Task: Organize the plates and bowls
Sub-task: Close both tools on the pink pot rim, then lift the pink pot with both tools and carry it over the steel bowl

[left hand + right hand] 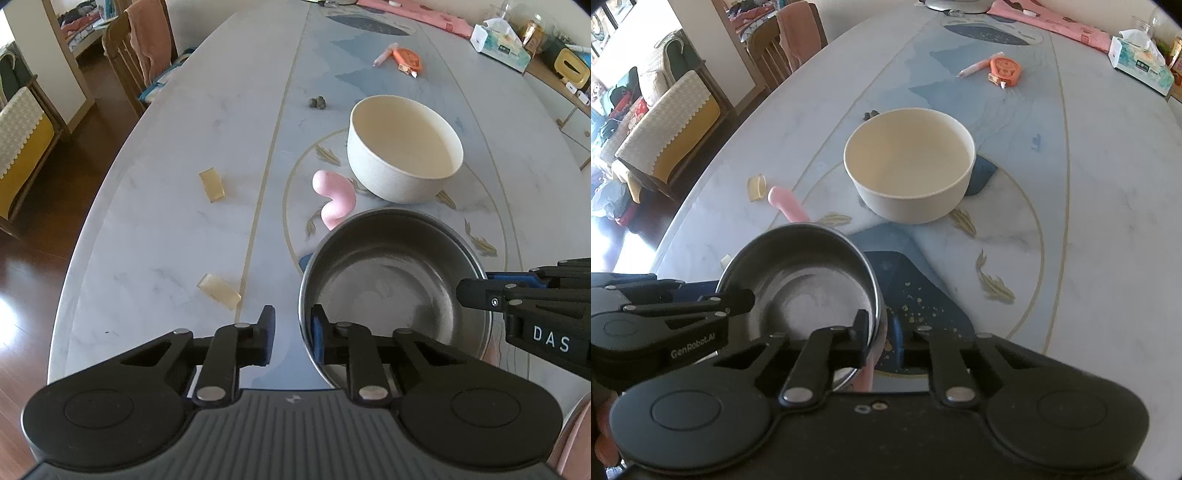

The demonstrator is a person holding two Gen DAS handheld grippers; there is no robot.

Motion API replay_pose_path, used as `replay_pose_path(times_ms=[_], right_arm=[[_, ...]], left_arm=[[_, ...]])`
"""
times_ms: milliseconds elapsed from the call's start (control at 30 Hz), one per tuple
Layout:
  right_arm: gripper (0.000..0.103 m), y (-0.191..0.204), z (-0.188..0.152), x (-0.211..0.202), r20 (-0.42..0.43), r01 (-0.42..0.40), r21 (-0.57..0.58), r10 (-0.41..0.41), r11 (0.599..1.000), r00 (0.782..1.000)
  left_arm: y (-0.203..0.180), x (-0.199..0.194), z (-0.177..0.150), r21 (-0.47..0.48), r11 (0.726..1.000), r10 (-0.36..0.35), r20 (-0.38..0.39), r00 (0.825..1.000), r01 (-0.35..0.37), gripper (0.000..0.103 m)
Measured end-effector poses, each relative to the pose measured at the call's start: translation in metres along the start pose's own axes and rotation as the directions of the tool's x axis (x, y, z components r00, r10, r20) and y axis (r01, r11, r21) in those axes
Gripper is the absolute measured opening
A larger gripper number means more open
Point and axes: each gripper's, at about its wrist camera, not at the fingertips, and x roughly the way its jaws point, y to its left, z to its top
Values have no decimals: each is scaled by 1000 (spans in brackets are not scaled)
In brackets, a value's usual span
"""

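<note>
Inventory of the long marble-patterned table (pixel 155 206), taken left to right; task: organising plates and bowls

- Two translucent amber blocks (pixel 212 184) — lying loose on the left of the tabletop, well apart from the bowls; no part in the task as far as can be judged.
- Left gripper (pixel 290 330) — jaws drawn nearly together across the left wall of the round stainless-steel bowl (pixel 391 291), one pad outside, one inside. A sliver of gap shows at the outer pad in its own view, so firm contact cannot be confirmed; the grip reads as closed on the rim.
- Curved pink silicone piece (pixel 334 199) — on the table just beyond the steel bowl, between it and the far bowl.
- Stainless-steel bowl — near edge of the table, empty, upright, apparently resting on the surface.
- Right gripper (pixel 882 332) — narrowed onto the bowl's right rim, one finger inside, one outside.
- Round cream-white deep bowl (pixel 910 166) — farther back, upright, empty, apart from the steel bowl.
- Orange tape dispenser (pixel 1004 68) and tissue box (pixel 1141 64) — far right.

Progress, as judged: early — the two bowls stand separate, nothing nested, no plates in view. Left to do: lift the steel bowl and stack or group it with the cream one
</note>
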Motion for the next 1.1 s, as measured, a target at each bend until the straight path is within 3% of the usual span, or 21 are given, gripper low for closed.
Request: replay_pose_path(times_ms=[133, 667, 1100], right_arm=[[8, 3, -1, -1, 4, 3, -9, -3, 1000, 1000], [5, 3, -8, -10, -3, 41, 48, -41, 998, 999], [5, 11, -12, -53, 22, 55, 54, -56, 997, 998]], left_arm=[[-6, -1, -1, 13, 1000, 1, 3, 1000, -1, 7], [-17, -14, -8, 57, 998, 7, 33, 999, -9, 6], [-19, -58, -11, 57, 998, -13, 62, 998, 10, 6]])
